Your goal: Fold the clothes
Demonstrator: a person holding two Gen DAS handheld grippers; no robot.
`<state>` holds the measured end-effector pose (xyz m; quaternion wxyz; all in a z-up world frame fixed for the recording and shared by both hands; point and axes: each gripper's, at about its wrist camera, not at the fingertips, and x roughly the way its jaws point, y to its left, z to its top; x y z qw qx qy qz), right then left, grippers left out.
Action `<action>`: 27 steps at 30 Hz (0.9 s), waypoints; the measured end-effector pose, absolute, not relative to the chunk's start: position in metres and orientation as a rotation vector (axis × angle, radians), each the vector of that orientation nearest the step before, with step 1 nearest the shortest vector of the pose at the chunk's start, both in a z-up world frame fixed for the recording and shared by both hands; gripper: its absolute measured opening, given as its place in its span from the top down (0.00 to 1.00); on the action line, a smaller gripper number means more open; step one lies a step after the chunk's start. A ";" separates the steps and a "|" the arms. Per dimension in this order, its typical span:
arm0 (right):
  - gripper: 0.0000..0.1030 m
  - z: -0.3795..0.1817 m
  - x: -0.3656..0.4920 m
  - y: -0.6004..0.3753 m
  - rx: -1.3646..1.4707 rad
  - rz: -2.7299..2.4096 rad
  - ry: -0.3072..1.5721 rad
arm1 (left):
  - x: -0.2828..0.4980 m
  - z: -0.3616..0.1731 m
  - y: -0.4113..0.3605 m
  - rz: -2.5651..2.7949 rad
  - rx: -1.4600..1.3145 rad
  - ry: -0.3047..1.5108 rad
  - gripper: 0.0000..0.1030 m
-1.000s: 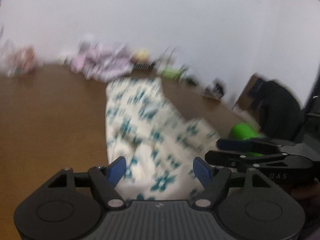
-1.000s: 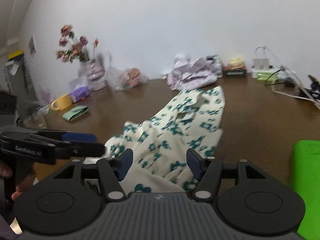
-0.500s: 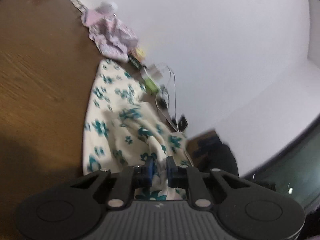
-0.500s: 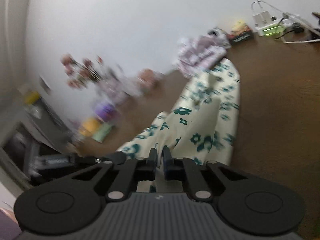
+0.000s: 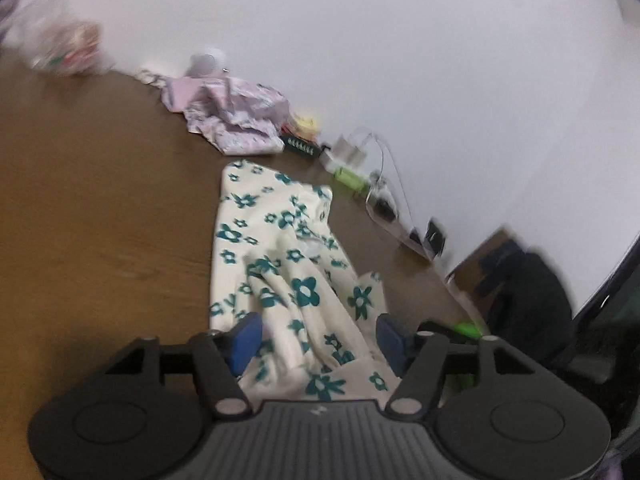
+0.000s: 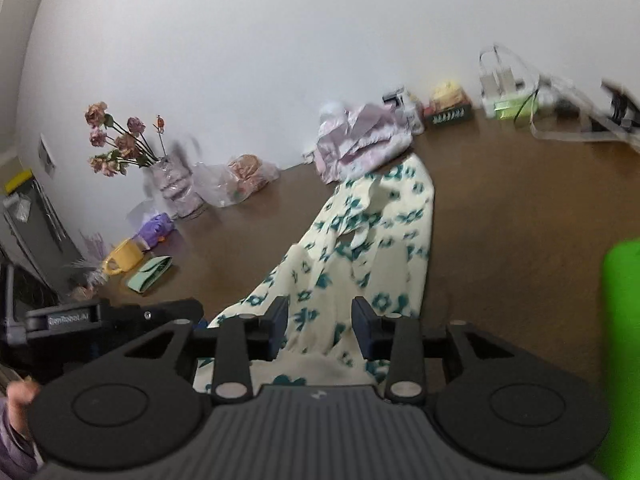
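Note:
A cream garment with teal flowers [image 5: 280, 256] lies stretched along the brown table [image 5: 100, 220], bunched into folds at its near end. My left gripper [image 5: 316, 338] hovers over that near end with its jaws opening; cloth lies between the blue pads without being pressed. In the right wrist view the same garment [image 6: 372, 248] runs away from my right gripper [image 6: 320, 322], whose jaws are also opening, with loose cloth between them. The left gripper's black body [image 6: 108, 316] shows at the left of that view.
A crumpled pink garment [image 5: 232, 116] lies beyond the floral one near the wall. A vase of dried flowers [image 6: 172, 188], a plastic bag [image 6: 236, 180], a yellow cup [image 6: 122, 260] and a mint pouch [image 6: 150, 274] stand left. Cables and small boxes [image 6: 508, 96] line the back right.
Both grippers closed on the near end of the floral garment half a second ago and have now let go, their jaws spreading. Both wrists rolled back toward level.

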<state>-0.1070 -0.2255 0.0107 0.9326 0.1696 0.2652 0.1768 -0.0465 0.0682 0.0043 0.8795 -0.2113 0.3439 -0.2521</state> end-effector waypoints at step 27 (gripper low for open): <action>0.92 -0.008 -0.103 -0.165 0.161 0.459 0.601 | -0.071 -0.006 0.063 -0.449 -0.243 0.724 0.71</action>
